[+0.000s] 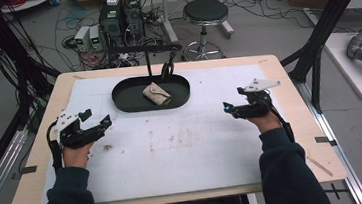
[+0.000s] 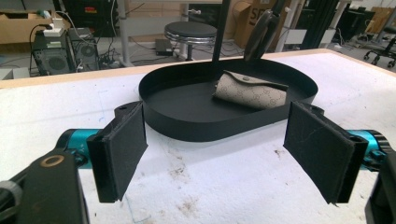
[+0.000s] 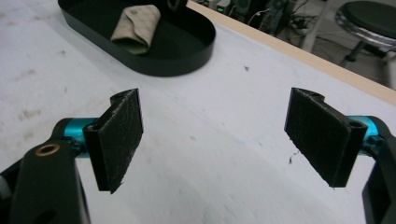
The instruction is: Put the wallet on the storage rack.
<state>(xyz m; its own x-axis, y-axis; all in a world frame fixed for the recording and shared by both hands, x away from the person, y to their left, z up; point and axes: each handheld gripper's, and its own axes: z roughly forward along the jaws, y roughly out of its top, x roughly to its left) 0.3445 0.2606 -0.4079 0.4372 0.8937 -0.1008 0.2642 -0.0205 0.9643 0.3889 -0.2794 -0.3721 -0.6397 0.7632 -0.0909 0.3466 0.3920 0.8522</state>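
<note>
A robotics lab: tangled black cables (image 1: 67,15) on grey floor, black computer towers (image 1: 120,17), round black stool (image 1: 205,12).

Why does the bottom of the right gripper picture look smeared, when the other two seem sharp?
Right gripper view: the white table cover blurs near the bottom, while the black oval tray with the beige folded pouch reads clearer. Left gripper view: crisp, lines bow toward the edges, soft shadow beneath the tray. High view: even overhead light, no glare.
</note>
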